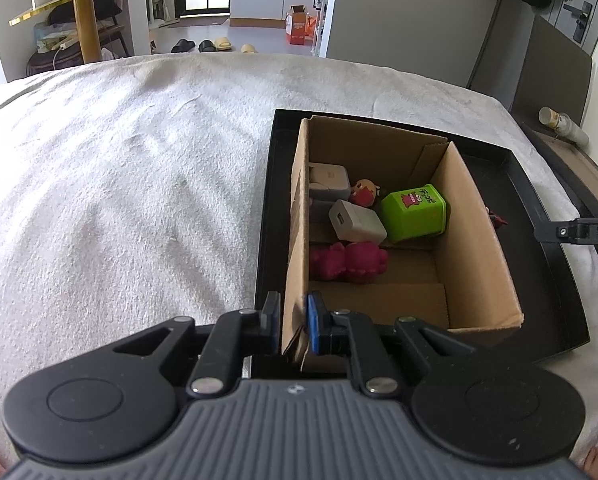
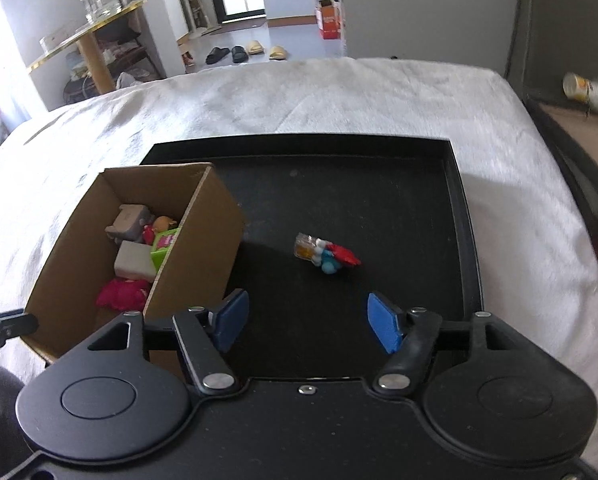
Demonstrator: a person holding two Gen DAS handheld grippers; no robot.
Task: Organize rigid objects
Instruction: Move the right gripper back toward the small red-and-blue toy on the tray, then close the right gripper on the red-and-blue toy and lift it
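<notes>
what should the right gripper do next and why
Probably ease the right gripper forward and down over the small toy and close on it. Its jaws are open and empty, and the toy lies alone on the black tray, outside the cardboard box where the other items already sit. The left gripper is clamped on the box wall.

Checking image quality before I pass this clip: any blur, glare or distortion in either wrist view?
Left wrist view: sharp, strong fisheye bending of the black tray; window light washes out the bedspread. Right wrist view: slight motion blur at the edges, the cup smeared; small figurine a little soft; overexposed glare at the left edge.
</notes>
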